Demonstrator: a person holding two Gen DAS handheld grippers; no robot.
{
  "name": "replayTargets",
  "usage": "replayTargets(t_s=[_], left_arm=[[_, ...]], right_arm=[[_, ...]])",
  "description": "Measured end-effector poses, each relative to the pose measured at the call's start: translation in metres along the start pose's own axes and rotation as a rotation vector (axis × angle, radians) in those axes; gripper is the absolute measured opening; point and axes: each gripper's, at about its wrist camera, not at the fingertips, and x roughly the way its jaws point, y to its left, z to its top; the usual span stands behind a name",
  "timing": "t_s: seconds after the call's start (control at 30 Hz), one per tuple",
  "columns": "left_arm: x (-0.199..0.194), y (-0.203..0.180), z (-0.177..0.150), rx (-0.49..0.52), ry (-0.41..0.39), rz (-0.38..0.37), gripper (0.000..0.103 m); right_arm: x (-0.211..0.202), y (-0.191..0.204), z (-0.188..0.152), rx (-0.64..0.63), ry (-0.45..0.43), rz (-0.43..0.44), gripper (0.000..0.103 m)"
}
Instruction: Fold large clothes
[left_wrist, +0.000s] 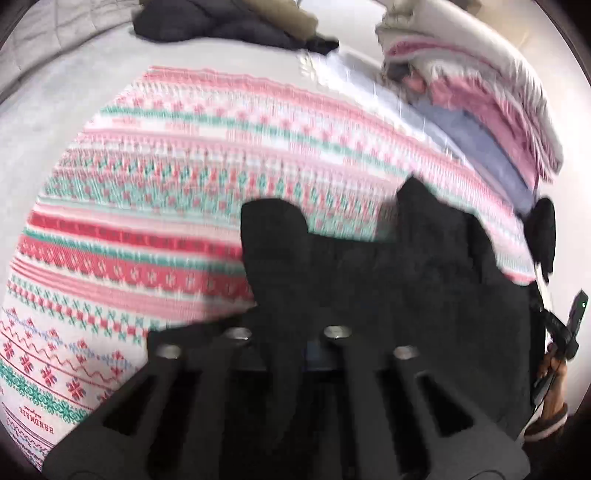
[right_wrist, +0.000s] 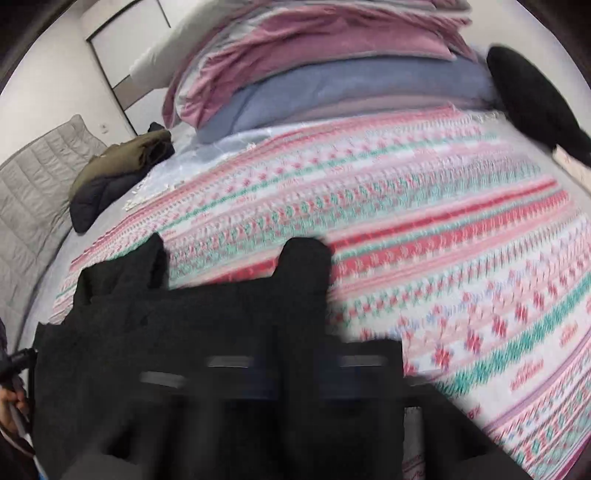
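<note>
Holding a black garment (left_wrist: 424, 280) low in both frames, the left gripper (left_wrist: 328, 221) and right gripper (right_wrist: 236, 254) are each clamped tight on its fabric. It hangs over a patterned blanket (left_wrist: 147, 192), with folded bedding (right_wrist: 332, 66) stacked at the top.

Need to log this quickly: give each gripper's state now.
Left gripper: shut on black fuzzy garment.
Right gripper: shut on the same garment.

Bed (right_wrist: 51, 258) carries patterned blanket (right_wrist: 406, 221); dark jackets (right_wrist: 110, 181) and stacked bedding (right_wrist: 332, 74) too.
</note>
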Motion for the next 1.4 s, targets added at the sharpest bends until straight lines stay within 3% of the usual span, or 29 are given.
replayTargets(t_s=[0.17,0.27,0.33,0.4,0.53,0.67,0.73,0.77,0.87,0.93,1.0,1.07,1.17,1.23,1.3,1.37,1.4], left_arm=[[-0.068,-0.01,0.022,-0.014,-0.321,-0.153,0.007],[-0.07,0.0,0.042,-0.061,-0.396,-0.138,0.007],[-0.054,0.011,0.052,-0.099,-0.382,-0.127,0.008],[-0.023,0.017,0.058,-0.105,-0.344,-0.067,0.008],[0.042,0.026,0.055,-0.055,-0.234,0.069,0.008],[0.07,0.041,0.052,-0.114,-0.143,0.051,0.012],[0.066,0.042,0.052,-0.118,-0.131,0.072,0.027],[0.062,0.039,0.053,-0.105,-0.124,0.113,0.029],[0.041,0.024,0.056,-0.015,-0.132,0.197,0.055],[0.017,0.004,0.051,0.05,-0.187,0.168,0.077],[-0.005,-0.019,0.043,0.102,-0.247,0.103,0.082],[-0.009,-0.047,0.037,0.18,-0.232,0.033,0.084],[0.008,-0.084,0.029,0.297,-0.154,-0.012,0.086],[0.032,-0.092,0.024,0.357,-0.106,0.033,0.086],[0.057,-0.078,0.024,0.359,-0.05,0.11,0.086],[0.075,-0.052,0.03,0.358,-0.019,0.223,0.086],[0.08,-0.031,0.034,0.353,-0.022,0.303,0.087]], right_arm=[[-0.047,-0.012,0.038,0.121,-0.244,0.09,0.005],[-0.045,-0.011,0.056,0.131,-0.288,0.092,0.005],[-0.021,-0.004,0.069,0.134,-0.276,0.077,0.005],[0.005,0.0,0.074,0.111,-0.256,0.045,0.006],[0.078,0.002,0.073,0.069,-0.119,-0.035,0.006],[0.111,-0.019,0.066,0.161,-0.03,-0.008,0.009],[0.107,-0.025,0.067,0.185,-0.029,0.013,0.01],[0.103,-0.023,0.067,0.171,-0.032,0.002,0.014],[0.081,-0.007,0.069,0.089,-0.061,-0.053,0.019],[0.061,0.011,0.068,0.028,-0.104,-0.067,0.029],[0.042,0.033,0.064,-0.008,-0.158,-0.017,0.052],[0.032,0.066,0.056,-0.045,-0.167,0.068,0.066],[0.044,0.122,0.048,-0.154,-0.049,0.231,0.073],[0.066,0.157,0.035,-0.252,0.063,0.297,0.073],[0.092,0.169,0.025,-0.333,0.119,0.239,0.073],[0.11,0.151,0.03,-0.334,0.128,0.172,0.073],[0.119,0.124,0.042,-0.276,0.132,0.165,0.074]])
